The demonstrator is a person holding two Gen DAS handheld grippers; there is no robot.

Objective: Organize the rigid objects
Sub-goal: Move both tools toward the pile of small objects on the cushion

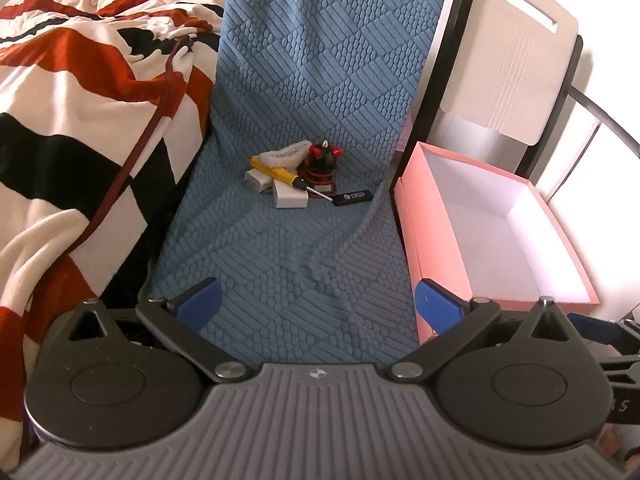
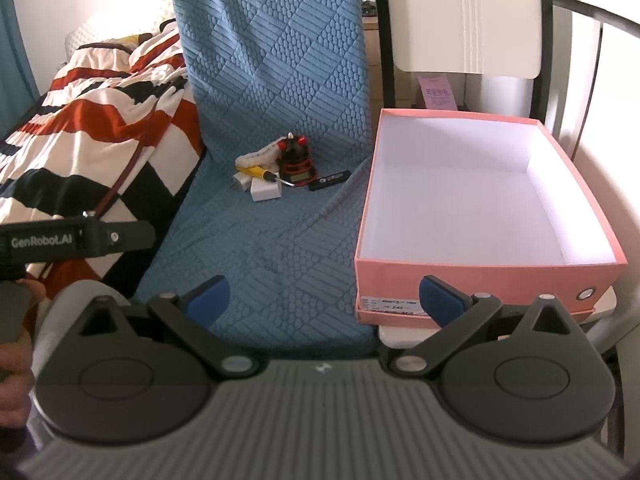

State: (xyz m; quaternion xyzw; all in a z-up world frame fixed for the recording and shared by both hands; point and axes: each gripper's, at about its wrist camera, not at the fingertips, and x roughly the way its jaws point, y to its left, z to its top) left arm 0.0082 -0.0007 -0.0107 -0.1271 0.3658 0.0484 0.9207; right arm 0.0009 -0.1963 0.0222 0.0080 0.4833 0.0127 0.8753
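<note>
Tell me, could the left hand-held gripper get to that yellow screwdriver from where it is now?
Probably yes. The left hand-held gripper is open and faces the screwdriver across bare blue cloth. The screwdriver lies on top of the white blocks, so nothing covers it.

"GenRobot.AI" stands in white letters on the black bar of the left gripper point(image 2: 76, 238). The pink box's point(image 2: 480, 276) end label point(image 2: 390, 307) shows "240"; the rest is unreadable.
</note>
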